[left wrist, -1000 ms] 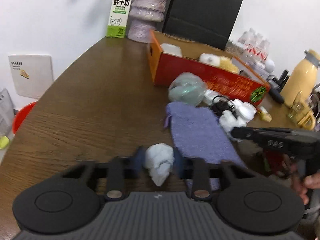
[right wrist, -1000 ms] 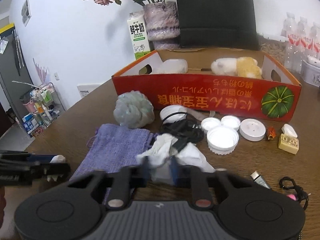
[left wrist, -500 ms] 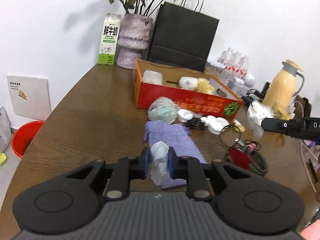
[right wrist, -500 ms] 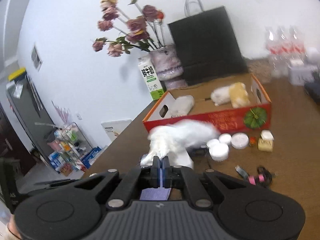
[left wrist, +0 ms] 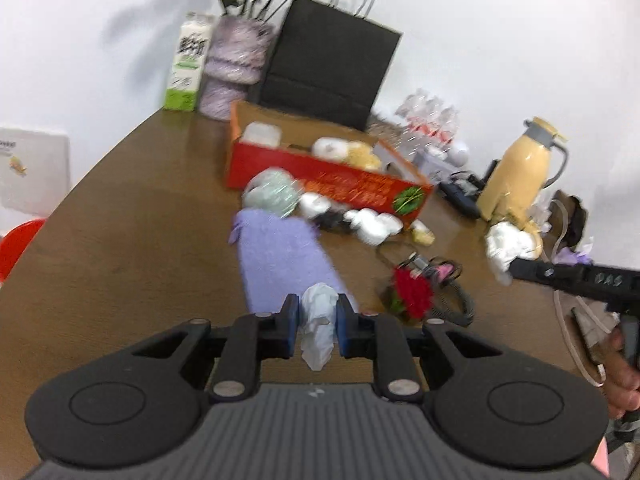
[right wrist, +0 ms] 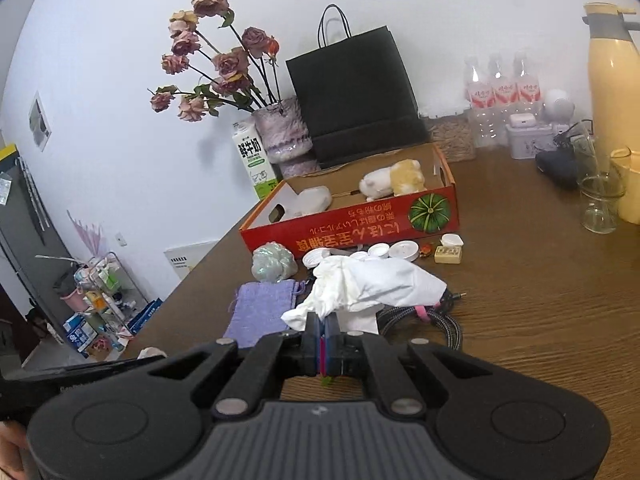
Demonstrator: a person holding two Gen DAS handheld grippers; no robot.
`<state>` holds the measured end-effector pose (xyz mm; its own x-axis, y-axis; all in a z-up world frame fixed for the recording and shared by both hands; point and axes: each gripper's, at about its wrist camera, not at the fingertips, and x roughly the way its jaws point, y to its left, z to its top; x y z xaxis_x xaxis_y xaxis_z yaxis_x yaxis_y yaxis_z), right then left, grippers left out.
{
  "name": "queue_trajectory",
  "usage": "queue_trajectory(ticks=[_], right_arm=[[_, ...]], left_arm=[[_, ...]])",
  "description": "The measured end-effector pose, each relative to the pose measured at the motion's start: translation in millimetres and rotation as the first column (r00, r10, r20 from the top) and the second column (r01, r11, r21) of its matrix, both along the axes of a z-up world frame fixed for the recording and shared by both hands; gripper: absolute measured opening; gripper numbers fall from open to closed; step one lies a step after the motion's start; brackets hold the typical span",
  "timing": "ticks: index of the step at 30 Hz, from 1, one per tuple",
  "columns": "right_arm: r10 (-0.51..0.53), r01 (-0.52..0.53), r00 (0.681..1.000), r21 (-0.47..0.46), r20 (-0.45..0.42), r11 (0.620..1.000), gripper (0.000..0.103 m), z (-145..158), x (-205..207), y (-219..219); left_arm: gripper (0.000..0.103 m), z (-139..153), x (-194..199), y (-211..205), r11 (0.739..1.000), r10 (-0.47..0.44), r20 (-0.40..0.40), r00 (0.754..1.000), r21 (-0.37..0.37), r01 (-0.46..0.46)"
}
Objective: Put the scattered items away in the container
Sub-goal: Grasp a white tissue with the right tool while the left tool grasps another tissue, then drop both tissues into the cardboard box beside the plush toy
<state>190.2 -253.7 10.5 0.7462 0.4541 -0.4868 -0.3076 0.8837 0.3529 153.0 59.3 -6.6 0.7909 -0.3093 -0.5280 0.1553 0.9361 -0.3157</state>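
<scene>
Tissues carried toward box (right wrist: pixel 352 236): left gripper (left wrist: pixel 318 320) pinches a small wad (left wrist: pixel 318 328), right gripper (right wrist: pixel 322 338) clamps shut on a large tissue (right wrist: pixel 368 284); next, reach over the box rim and release

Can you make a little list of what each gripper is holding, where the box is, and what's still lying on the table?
left gripper: shut on a small crumpled tissue
right gripper: shut on a big white tissue
box: red cardboard, open top, behind the clutter
in box: white and yellow soft things
still on table: purple pouch, pale mesh ball, white lids, black cable
</scene>
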Motion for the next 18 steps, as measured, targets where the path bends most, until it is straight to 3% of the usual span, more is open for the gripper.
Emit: queue_trajectory(ticks=[4, 8, 10, 13, 15, 18], right_arm=[[0.031, -0.029, 0.999, -0.046, 0.039, 0.998, 0.001, 13.1, 19.6, 1.9], [0.109, -0.099, 0.990, -0.106, 0.094, 0.989, 0.001, 40.4, 75.9, 9.5], [0.128, -0.114, 0.987, -0.140, 0.098, 0.984, 0.001, 52.3, 120.5, 15.9], [0.189, -0.185, 0.982, -0.146, 0.016, 0.972, 0.001, 56.7, 208.7, 29.8], [0.205, -0.214, 0.976, -0.172, -0.073, 0.962, 0.002, 45.8, 270.5, 44.9], [0.150, -0.204, 0.966, -0.264, -0.209, 0.943, 0.002, 11.5, 356.6, 70.6]], left_arm=[[0.019, 33.4, 40.1, -2.1, 0.998, -0.059, 0.080, 0.995, 0.025, 0.057], [0.019, 75.5, 120.5, -8.7, 0.991, -0.123, 0.118, 0.985, 0.060, 0.117], [0.019, 86.1, 178.0, -17.2, 0.987, -0.152, 0.072, 0.986, 0.060, 0.148], [0.019, 80.0, 270.5, -35.6, 0.985, -0.148, -0.054, 0.988, 0.079, 0.152], [0.019, 62.5, 329.8, -48.0, 0.984, -0.137, -0.155, 0.978, 0.094, 0.153], [0.020, 27.7, 397.5, -66.2, 0.974, -0.073, -0.227, 0.971, 0.194, 0.119]])
